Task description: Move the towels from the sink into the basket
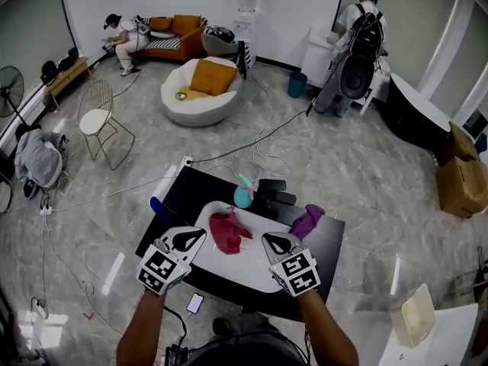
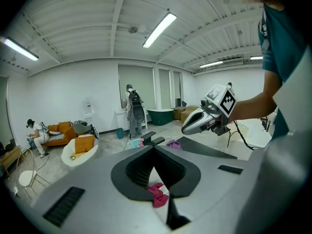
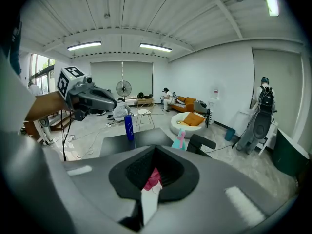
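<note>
A crumpled red towel [image 1: 229, 232] lies in the white sink [image 1: 255, 277] set in the black table [image 1: 183, 197]. A purple towel [image 1: 307, 221] rests on the tabletop just right of the sink. My left gripper [image 1: 200, 233] hovers over the sink's left rim, shut and empty. My right gripper [image 1: 268, 238] hangs over the sink's right part, shut and empty too. Both point at the red towel from the near side and are apart from it. The red towel [image 2: 158, 194] shows past the closed jaws in the left gripper view, and again as the red towel [image 3: 154, 178] in the right gripper view. No basket is visible.
A black faucet [image 1: 271, 191], a teal bottle [image 1: 242, 194] and a blue bottle [image 1: 156, 204] stand at the table's far side. A phone [image 1: 194, 303] lies on the floor by the near edge. Cables run across the floor; two people are far off in the room.
</note>
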The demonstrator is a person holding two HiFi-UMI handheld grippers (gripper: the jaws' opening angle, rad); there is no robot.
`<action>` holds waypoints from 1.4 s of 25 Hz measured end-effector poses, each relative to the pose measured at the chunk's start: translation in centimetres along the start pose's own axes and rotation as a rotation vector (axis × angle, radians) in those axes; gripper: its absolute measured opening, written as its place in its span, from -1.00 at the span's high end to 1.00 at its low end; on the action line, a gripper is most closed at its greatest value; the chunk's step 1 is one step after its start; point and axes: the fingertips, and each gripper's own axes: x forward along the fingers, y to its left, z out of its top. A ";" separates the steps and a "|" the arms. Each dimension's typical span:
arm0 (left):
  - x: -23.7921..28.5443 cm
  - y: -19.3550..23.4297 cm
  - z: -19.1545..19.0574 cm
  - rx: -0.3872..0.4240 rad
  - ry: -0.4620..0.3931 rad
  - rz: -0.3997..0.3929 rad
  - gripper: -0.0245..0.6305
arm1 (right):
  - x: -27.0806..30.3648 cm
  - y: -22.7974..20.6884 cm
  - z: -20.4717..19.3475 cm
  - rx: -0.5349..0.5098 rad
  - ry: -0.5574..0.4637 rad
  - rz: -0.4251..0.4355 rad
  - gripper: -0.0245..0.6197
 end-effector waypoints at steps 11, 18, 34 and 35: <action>9.8 3.2 -7.5 -0.052 0.139 -0.080 0.91 | 9.5 -3.3 -7.3 0.083 0.119 0.064 0.89; 15.9 4.6 -12.5 -0.082 0.227 -0.126 0.90 | 14.9 -3.7 -11.9 0.139 0.186 0.125 0.89; 28.2 6.9 -24.0 -0.142 0.379 -0.191 0.77 | 26.5 -3.4 -26.0 0.279 0.385 0.181 0.75; 28.8 7.0 -24.6 -0.142 0.387 -0.191 0.74 | 27.1 -3.3 -26.5 0.283 0.389 0.183 0.73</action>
